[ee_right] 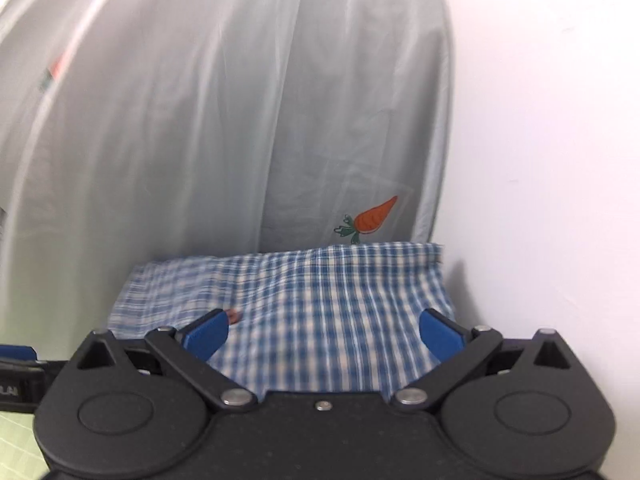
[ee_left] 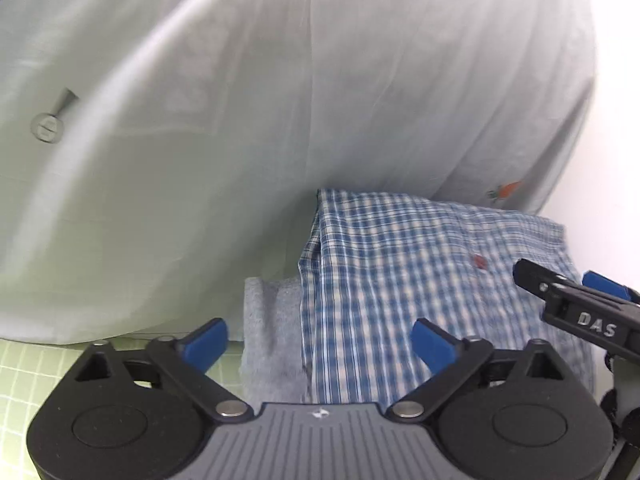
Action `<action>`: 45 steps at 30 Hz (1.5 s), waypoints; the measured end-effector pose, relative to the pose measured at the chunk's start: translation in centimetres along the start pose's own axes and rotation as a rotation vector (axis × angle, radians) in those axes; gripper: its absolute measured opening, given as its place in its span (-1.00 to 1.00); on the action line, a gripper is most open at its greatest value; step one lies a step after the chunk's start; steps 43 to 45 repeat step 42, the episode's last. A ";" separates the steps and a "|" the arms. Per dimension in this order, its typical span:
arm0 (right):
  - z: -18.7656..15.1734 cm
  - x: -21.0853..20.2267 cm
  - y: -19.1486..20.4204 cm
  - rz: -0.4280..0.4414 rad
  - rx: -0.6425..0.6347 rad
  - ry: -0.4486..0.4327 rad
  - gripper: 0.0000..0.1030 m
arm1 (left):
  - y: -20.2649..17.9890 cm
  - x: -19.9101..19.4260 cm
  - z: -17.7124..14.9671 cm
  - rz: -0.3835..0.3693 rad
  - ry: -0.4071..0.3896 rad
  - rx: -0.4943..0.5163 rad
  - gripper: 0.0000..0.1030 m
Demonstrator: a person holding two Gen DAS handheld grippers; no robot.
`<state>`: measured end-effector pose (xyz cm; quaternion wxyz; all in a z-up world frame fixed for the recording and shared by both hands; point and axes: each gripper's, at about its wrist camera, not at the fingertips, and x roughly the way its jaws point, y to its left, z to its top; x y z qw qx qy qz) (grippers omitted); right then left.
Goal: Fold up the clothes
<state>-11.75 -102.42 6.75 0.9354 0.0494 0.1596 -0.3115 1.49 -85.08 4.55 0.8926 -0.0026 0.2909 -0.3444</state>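
Note:
A folded blue-and-white plaid shirt (ee_left: 432, 276) lies on top of a grey folded garment (ee_left: 272, 340) whose edge shows at its left. My left gripper (ee_left: 320, 342) hovers open just in front of the pile, nothing between its blue fingertips (ee_left: 206, 338). In the right wrist view the same plaid shirt (ee_right: 320, 312) fills the space ahead of my right gripper (ee_right: 324, 334), which is open and empty above the cloth. The right gripper (ee_left: 572, 292) also shows at the right edge of the left wrist view.
A pale grey fabric hamper (ee_right: 200, 120) with a carrot print (ee_right: 374, 216) stands right behind the pile. A white wall (ee_right: 540, 140) is close on the right. A green gridded mat (ee_left: 28, 368) covers the table at the lower left.

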 end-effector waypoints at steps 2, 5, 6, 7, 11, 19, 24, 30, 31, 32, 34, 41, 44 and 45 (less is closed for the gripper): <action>-0.7 -4.2 0.1 0.012 0.037 0.013 0.99 | -0.6 -3.0 -0.2 -0.003 -0.024 0.008 1.00; -2.4 -10.0 -0.2 0.010 0.027 0.060 0.99 | -1.2 -7.7 -1.6 -0.028 -0.037 0.049 1.00; -3.1 -11.8 -0.2 0.002 0.022 0.071 0.99 | -1.2 -9.4 -2.7 -0.034 -0.036 0.067 1.00; -3.8 -13.6 -0.2 -0.004 0.020 0.084 0.99 | -1.5 -10.6 -3.4 -0.040 -0.035 0.082 1.00; -7.0 -18.6 -0.1 -0.026 0.058 0.161 1.00 | -1.2 -16.1 -6.8 -0.073 0.000 0.078 1.00; -13.7 -25.4 0.3 -0.082 0.131 0.302 1.00 | -0.5 -22.3 -13.5 -0.094 0.123 0.122 1.00; -15.8 -28.5 0.9 -0.084 0.159 0.344 1.00 | -0.3 -24.5 -16.2 -0.100 0.163 0.147 1.00; -15.8 -30.3 1.8 -0.067 0.153 0.325 1.00 | 0.0 -26.7 -16.7 -0.099 0.145 0.169 1.00; -15.7 -30.5 1.9 -0.065 0.152 0.322 1.00 | 0.1 -27.0 -16.8 -0.098 0.143 0.173 1.00; -15.7 -30.7 2.1 -0.063 0.152 0.319 1.00 | 0.1 -27.3 -16.8 -0.097 0.140 0.177 1.00; -15.6 -31.0 2.2 -0.061 0.151 0.313 1.00 | 0.2 -27.7 -16.8 -0.101 0.135 0.178 1.00; -15.5 -31.9 2.3 -0.067 0.151 0.294 1.00 | 0.2 -28.5 -16.6 -0.117 0.116 0.187 1.00; -15.5 -32.0 2.3 -0.069 0.149 0.292 1.00 | 0.2 -28.5 -16.6 -0.120 0.115 0.187 1.00; -15.5 -32.0 2.3 -0.069 0.149 0.292 1.00 | 0.2 -28.5 -16.6 -0.120 0.115 0.187 1.00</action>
